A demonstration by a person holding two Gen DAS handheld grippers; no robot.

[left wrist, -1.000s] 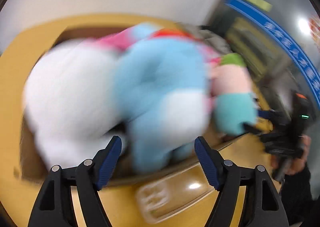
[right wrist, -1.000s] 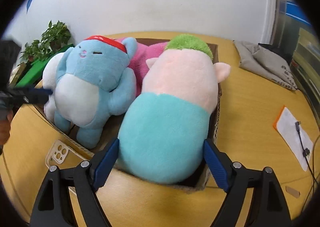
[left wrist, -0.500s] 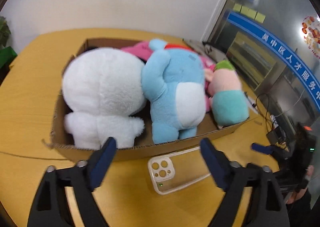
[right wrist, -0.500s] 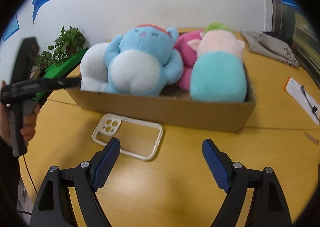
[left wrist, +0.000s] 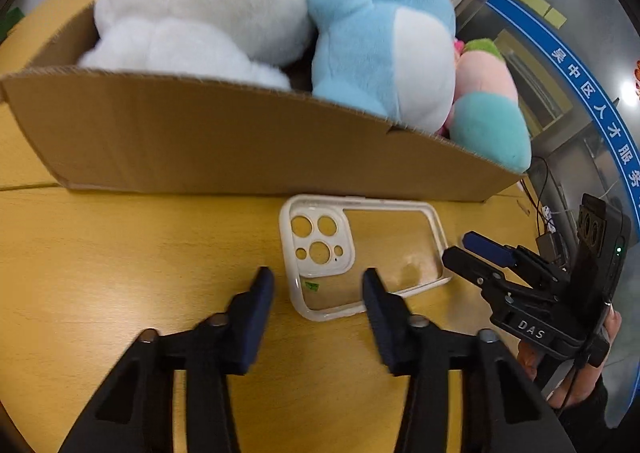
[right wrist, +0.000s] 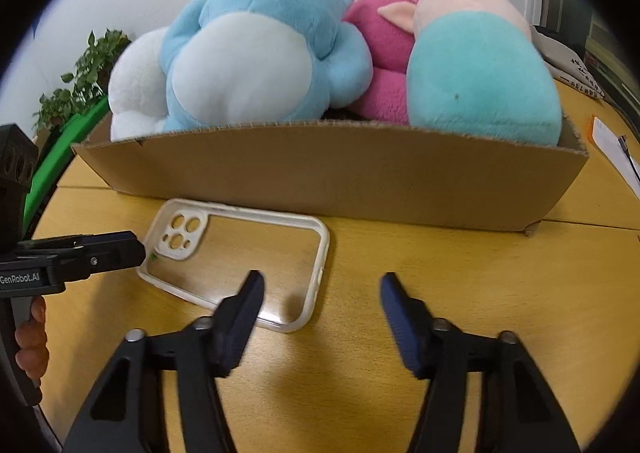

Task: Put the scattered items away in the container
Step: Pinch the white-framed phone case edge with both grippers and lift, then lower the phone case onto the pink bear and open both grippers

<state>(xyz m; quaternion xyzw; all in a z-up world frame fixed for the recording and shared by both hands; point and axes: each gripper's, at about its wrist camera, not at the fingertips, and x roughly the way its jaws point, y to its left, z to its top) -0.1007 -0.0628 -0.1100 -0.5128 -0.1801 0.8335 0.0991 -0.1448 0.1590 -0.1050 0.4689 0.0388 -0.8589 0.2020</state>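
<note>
A clear phone case with a white rim (left wrist: 362, 255) lies flat on the wooden table in front of a cardboard box (left wrist: 224, 149). It also shows in the right wrist view (right wrist: 240, 261), before the box (right wrist: 340, 181). The box holds a white plush (left wrist: 200, 1), a blue plush (left wrist: 380, 33), a pink plush (right wrist: 384, 53) and a teal-and-pink plush (right wrist: 480, 65). My left gripper (left wrist: 318, 287) is open and low, its jaws straddling the case's near corner. My right gripper (right wrist: 320, 291) is open, just above the case's right end.
The right gripper (left wrist: 476, 253) shows at the right of the left wrist view; the left gripper (right wrist: 120, 249) at the left of the right wrist view. A potted plant (right wrist: 80, 81) stands left of the box. Papers (right wrist: 616, 149) lie at the right.
Both grippers have dropped down and closed in on the phone case in front of the box. Their jaws have narrowed somewhat but stay open.
</note>
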